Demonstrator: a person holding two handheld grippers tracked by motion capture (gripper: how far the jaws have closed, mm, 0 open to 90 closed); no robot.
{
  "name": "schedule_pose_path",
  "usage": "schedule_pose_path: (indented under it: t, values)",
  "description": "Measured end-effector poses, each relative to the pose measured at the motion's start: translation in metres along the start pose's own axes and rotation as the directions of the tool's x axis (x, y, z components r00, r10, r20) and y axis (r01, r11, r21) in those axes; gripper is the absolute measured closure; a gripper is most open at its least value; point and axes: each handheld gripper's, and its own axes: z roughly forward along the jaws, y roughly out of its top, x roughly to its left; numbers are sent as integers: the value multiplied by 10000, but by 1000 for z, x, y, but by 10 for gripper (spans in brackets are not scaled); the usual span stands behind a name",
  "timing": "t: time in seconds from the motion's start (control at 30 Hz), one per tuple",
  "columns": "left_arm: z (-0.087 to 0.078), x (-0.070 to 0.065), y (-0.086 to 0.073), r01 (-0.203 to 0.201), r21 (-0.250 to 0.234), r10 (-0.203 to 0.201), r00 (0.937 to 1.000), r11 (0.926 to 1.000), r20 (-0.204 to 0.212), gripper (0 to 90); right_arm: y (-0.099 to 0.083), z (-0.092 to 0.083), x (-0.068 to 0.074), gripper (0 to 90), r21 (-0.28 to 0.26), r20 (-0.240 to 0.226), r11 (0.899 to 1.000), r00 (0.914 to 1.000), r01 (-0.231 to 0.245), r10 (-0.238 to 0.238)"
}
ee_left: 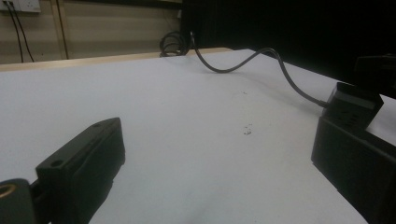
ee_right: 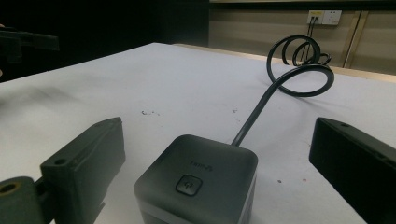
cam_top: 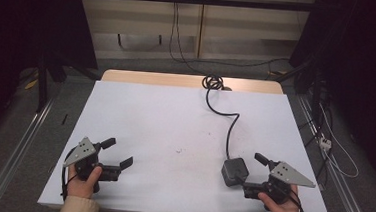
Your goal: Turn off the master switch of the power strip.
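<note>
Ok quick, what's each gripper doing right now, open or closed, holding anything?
Left gripper: open, holding nothing, over bare table.
Right gripper: open, jaws either side of the dark cube with the cable, not clamped on it.

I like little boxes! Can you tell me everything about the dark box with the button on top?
The box is a dark grey cube with rounded edges and looks like matt plastic. A square button sits on its top. It stands upright on the white table, between the right tool's open jaws, which do not touch it. A black cable runs from its back to a coil.
</note>
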Motion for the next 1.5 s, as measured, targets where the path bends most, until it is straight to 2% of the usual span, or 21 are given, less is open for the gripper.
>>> schedule_pose_path:
  t: [0.4,0.73,1.17,1.5]
  values:
    - [3,0,0,-47,15,47,10000,10000,6,25,5,0,0,85,58,-79,10000,10000,15,-14]
    - [2,0,0,-30,27,30,10000,10000,-43,25,9,2,1,171,165,-221,9999,9998,-30,33]
    - [2,0,-1,-64,83,64,10000,9999,-48,25,11,4,-1,333,452,-424,9988,9989,-190,209]
    - [1,0,-1,-74,80,75,9999,9999,-114,25,12,5,-3,480,641,-657,9979,9978,-53,95]
